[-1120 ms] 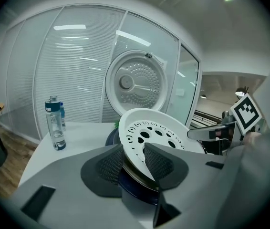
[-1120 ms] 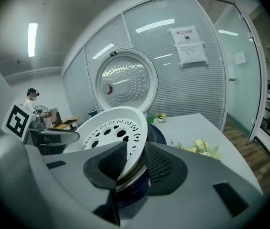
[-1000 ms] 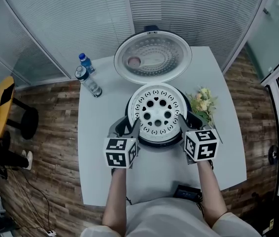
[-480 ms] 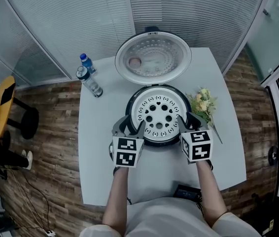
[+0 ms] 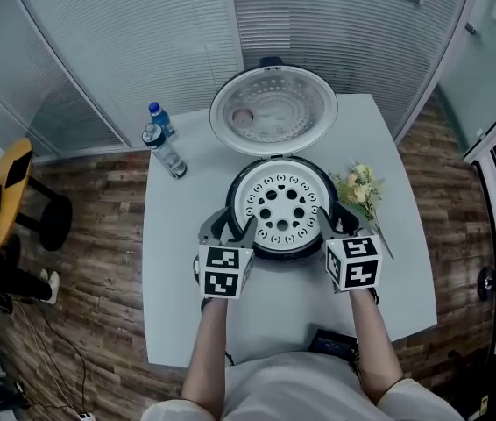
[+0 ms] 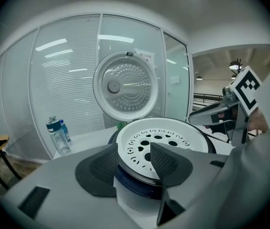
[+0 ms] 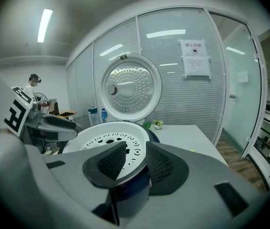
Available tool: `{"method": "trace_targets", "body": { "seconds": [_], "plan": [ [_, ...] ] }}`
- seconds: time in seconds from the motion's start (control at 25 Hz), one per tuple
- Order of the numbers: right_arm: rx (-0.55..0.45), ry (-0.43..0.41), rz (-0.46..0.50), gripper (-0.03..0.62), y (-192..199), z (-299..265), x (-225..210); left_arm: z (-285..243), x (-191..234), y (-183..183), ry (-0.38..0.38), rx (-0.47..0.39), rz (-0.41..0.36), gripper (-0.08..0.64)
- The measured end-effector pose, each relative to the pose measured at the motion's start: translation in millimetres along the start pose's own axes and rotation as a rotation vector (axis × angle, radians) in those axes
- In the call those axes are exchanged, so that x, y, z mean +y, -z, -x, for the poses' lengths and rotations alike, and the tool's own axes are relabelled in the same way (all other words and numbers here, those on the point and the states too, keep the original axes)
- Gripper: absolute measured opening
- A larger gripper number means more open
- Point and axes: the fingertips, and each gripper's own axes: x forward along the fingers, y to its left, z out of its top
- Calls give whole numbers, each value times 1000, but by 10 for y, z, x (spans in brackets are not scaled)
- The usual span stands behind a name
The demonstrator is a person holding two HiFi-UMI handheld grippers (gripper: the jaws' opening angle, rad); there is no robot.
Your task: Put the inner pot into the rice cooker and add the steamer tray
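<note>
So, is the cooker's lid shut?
No, the lid stands open behind the tray, its dimpled inner side showing.

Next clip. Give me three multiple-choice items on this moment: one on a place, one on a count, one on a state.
1. In the head view, the flowers lie where relative to the rice cooker?
A) left of it
B) right of it
C) behind it
2. How many bottles stand on the table?
A) one
B) four
C) two
3. How is the rice cooker's lid?
A) open
B) shut
C) lying on the floor

Key:
1 B, the flowers lie on the table at the cooker's right.
2 C, two bottles stand together near the left edge.
3 A, the lid is swung back, so the steamer tray shows.
</note>
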Motion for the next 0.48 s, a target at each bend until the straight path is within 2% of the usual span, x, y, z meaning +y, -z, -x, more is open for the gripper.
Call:
{"method": "trace_targets", "body": {
  "seconds": [0.16, 0.36, 0.48],
  "plan": [
    [-38, -7, -50, 126, -29, 158, -4, 125, -36, -66, 12, -30, 28, 209],
    [-104, -76, -83, 116, -111, 418, 62, 355, -122, -194, 23, -91, 48, 186],
    [-139, -107, -112, 98, -142, 583, 72, 500, -204, -237, 32, -123, 61, 145]
  ]
}}
